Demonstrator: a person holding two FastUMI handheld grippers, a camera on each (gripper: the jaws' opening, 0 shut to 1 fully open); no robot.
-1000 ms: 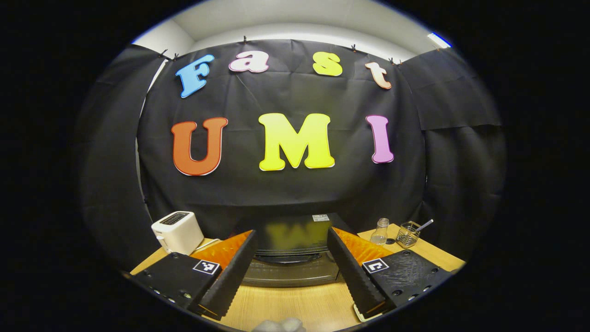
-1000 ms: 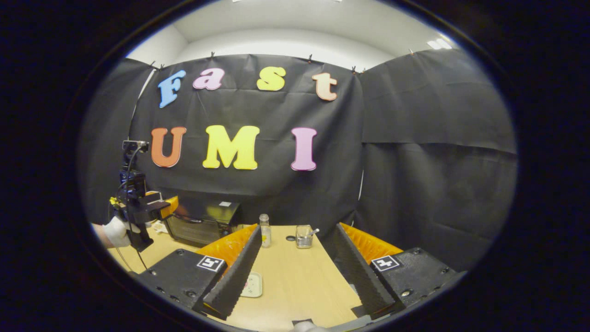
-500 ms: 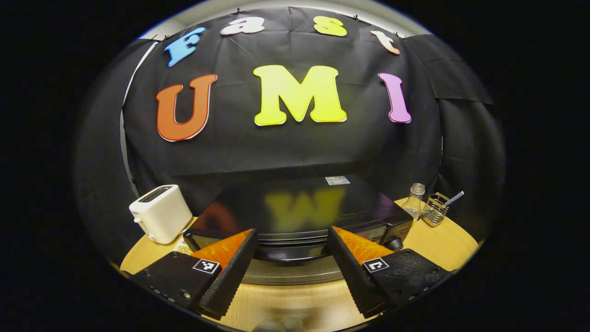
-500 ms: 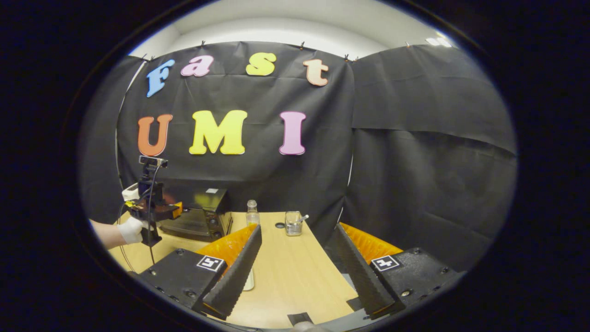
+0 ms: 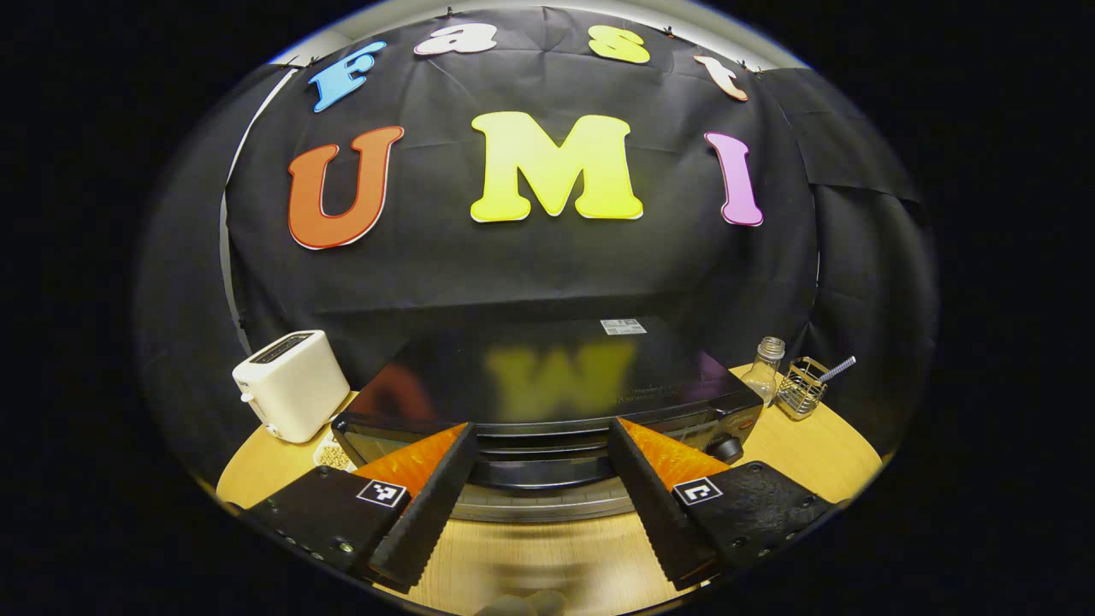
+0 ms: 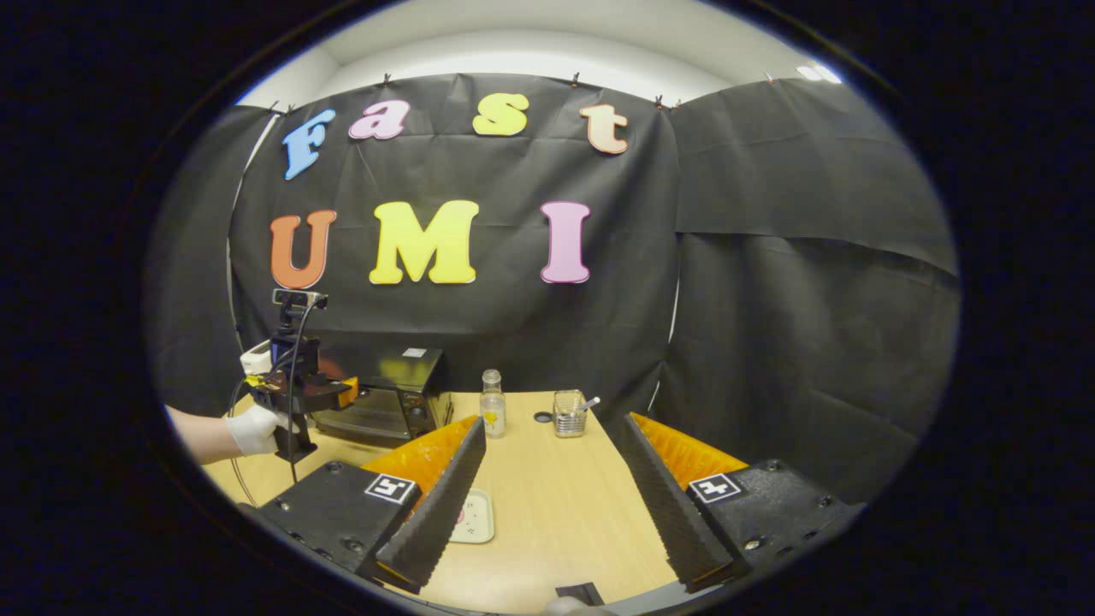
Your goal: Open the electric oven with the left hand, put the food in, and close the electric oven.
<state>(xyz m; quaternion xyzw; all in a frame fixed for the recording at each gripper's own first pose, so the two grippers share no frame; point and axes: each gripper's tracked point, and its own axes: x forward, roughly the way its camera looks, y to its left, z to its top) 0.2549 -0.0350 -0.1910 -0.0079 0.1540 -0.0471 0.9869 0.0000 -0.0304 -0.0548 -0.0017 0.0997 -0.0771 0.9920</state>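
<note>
A glossy black electric oven [image 5: 547, 385] sits closed at the back left of a pale wooden worktop [image 6: 547, 505]. The left gripper [image 5: 541, 500] hovers just before the oven door handle [image 5: 535, 472], fingers spread wide, gripping nothing. If they close too high, they may slip off the handle, or a hard pull could drag the whole oven forward. The right gripper [image 6: 554, 505] waits well apart, also spread and empty, above a small pale tray [image 6: 473, 518]. A white toaster [image 5: 287, 385], a clear glass bottle [image 5: 764, 370] and a wire basket [image 5: 800, 389] stand beside the oven. Black cloth lines the booth.
</note>
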